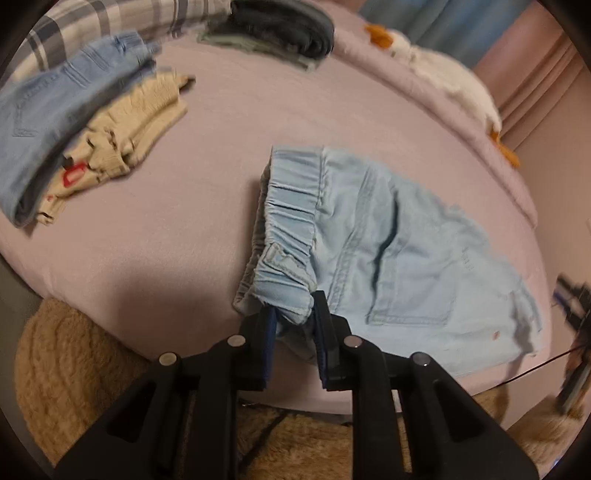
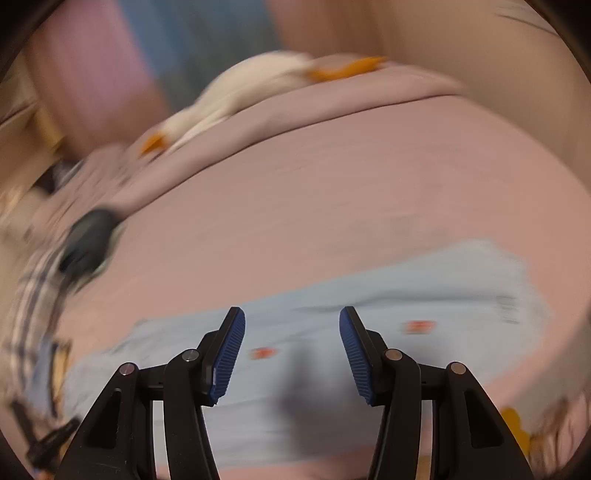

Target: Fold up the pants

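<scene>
Pants [image 1: 399, 258] of pale blue denim are spread on the bed [image 1: 229, 122], already doubled over, with the gathered waistband toward the left tool [image 1: 295, 314] and the leg ends toward the far right. The near corner of the waistband is pinched between the pressed-together pads of the left tool. The right tool [image 2: 291, 332] is seen spread wide above the same pale cloth, with nothing between its pads; its view is heavily blurred.

For the step in hand, judged to be the next fold, the waistband corner should be kept firmly pinched while the leg end is taken by the right tool, both layers together. The cloth should be lifted only a little, carried over evenly, and laid edge upon edge so that no crease is dragged across the sheet.

Counted from largest to smallest: one bed; one white plush toy [image 1: 443, 74] with orange parts at the far edge; one pair of pants being folded; one folded blue denim garment [image 1: 48, 110]; one dark folded stack [image 1: 280, 26] farther off; one beige garment [image 1: 125, 122] lying against the blue one; two tools.
</scene>
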Demonstrator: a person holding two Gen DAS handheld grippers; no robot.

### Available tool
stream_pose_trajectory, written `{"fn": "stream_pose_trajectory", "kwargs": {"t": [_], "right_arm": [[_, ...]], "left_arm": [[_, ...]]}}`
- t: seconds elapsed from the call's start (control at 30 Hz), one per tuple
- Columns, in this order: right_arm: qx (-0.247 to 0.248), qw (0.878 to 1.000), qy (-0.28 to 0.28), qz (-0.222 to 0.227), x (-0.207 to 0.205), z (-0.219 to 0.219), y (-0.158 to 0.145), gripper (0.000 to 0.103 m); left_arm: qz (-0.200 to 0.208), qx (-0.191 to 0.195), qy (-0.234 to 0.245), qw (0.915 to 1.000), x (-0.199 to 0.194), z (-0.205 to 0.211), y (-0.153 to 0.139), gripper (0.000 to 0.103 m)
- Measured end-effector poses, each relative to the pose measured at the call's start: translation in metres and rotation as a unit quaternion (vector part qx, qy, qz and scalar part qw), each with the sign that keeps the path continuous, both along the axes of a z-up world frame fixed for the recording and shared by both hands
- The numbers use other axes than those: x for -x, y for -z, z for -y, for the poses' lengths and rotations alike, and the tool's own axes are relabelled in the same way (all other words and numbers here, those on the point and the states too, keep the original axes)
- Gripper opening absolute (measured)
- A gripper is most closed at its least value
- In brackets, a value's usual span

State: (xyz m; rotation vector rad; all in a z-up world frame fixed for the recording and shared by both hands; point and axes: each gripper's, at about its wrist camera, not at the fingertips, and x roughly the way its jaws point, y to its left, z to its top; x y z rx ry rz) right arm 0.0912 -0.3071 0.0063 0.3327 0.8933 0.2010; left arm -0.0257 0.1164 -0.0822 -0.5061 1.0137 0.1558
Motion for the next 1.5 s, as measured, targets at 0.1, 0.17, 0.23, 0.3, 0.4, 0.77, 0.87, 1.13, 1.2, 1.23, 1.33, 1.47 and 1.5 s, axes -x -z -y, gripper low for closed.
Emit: {"fn": "stream_pose_trajectory", "kwargs": {"t": [0.1,0.17,0.23,0.3,0.4,0.77,0.87,1.13,1.2,1.23,1.33,1.47,1.5], "right_arm": [[-0.006,0.997,-0.07,-0.016,-0.022,-0.053,0.006,0.053],[-0.019,0.992,-0.114,-0.044,-0.041,-0.089,0.013,0.053],[-0.034,0.985,-0.156,-0.067,-0.047,-0.123,0.02,0.053],[-0.036,0.978,-0.184,-0.091,-0.061,-0.153,0.03,0.053],[-0.009,0.972,-0.204,-0.115,-0.068,-0.185,0.036,0.053],[0.038,0.965,-0.209,-0.154,-0.084,-0.212,0.059,0.053],[0.046,0.963,-0.228,-0.139,-0.079,-0.215,0.056,0.052],[0.032,0.972,-0.218,-0.082,-0.072,-0.217,0.038,0.011],[0.02,0.972,-0.214,-0.09,-0.076,-0.214,0.043,0.011],[0.021,0.972,-0.214,-0.095,-0.078,-0.214,0.047,0.011],[0.038,0.971,-0.211,-0.102,-0.08,-0.224,0.062,0.011],[0.063,0.973,-0.21,-0.076,-0.076,-0.229,0.063,0.011],[0.064,0.973,-0.211,-0.071,-0.076,-0.228,0.063,0.011]], "left_arm": [[0.002,-0.015,0.009,0.9999,-0.002,0.002,-0.004,0.022],[-0.003,-0.004,0.012,0.9999,-0.002,-0.002,-0.006,0.023],[-0.01,0.009,0.009,0.9999,-0.005,-0.01,-0.012,0.031],[0.001,0.002,0.001,1.0,-0.003,-0.016,-0.024,0.051],[0.038,-0.023,-0.006,0.999,-0.009,-0.025,-0.043,0.074],[0.02,0.007,0.026,0.9995,-0.057,-0.036,-0.004,0.049],[0.033,0.003,0.023,0.9992,-0.05,-0.036,-0.005,0.044],[0.046,-0.012,0.021,0.9987,-0.037,-0.036,-0.015,0.031],[0.042,-0.023,0.02,0.9987,-0.037,-0.032,-0.013,0.031],[0.036,-0.033,0.02,0.9986,-0.038,-0.029,-0.009,0.031],[0.029,-0.049,0.018,0.9982,-0.04,-0.027,0.001,0.035],[0.025,-0.039,0.009,0.9989,-0.041,-0.03,0.004,0.038],[0.024,-0.048,0.008,0.9985,-0.041,-0.028,0.004,0.039]]}}
